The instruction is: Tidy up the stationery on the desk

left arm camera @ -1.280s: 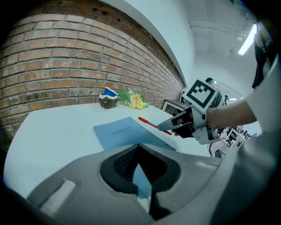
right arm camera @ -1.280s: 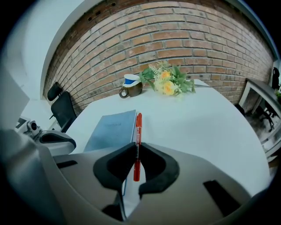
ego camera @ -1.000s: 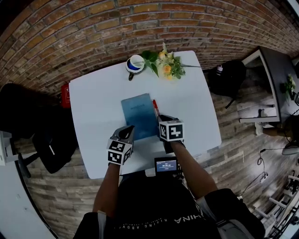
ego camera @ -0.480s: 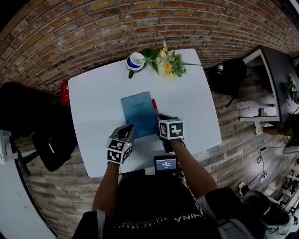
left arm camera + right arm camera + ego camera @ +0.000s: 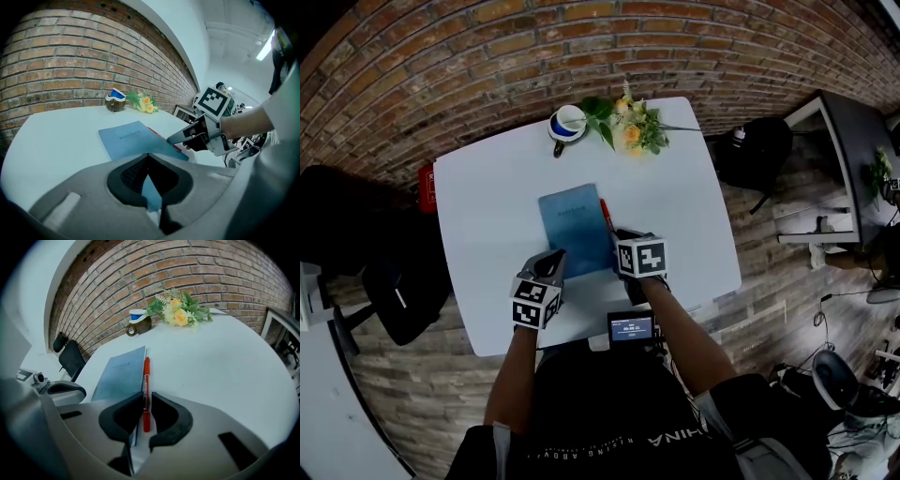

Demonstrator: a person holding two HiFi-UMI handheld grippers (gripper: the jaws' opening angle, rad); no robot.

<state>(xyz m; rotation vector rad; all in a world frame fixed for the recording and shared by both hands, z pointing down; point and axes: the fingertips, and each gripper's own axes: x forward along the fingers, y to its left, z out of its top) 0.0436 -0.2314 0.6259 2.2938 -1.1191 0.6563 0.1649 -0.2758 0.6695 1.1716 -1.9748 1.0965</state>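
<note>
left tongs (image 5: 149, 161) clamp a corner of the blue notebook (image 5: 127, 138), while right tongs (image 5: 146, 401) (jaws apart, just opening) straddle the red pen (image 5: 146, 373) beside it.

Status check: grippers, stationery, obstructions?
Left gripper shut on notebook corner. Right gripper just opening, red pen between jaws, beside notebook. Mug, flowers far back, clear.

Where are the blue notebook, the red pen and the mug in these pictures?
blue notebook (image 5: 575, 231): head view, cover middle
red pen (image 5: 146, 380): right gripper view, barrel
mug (image 5: 569, 120): head view, white inside
</note>
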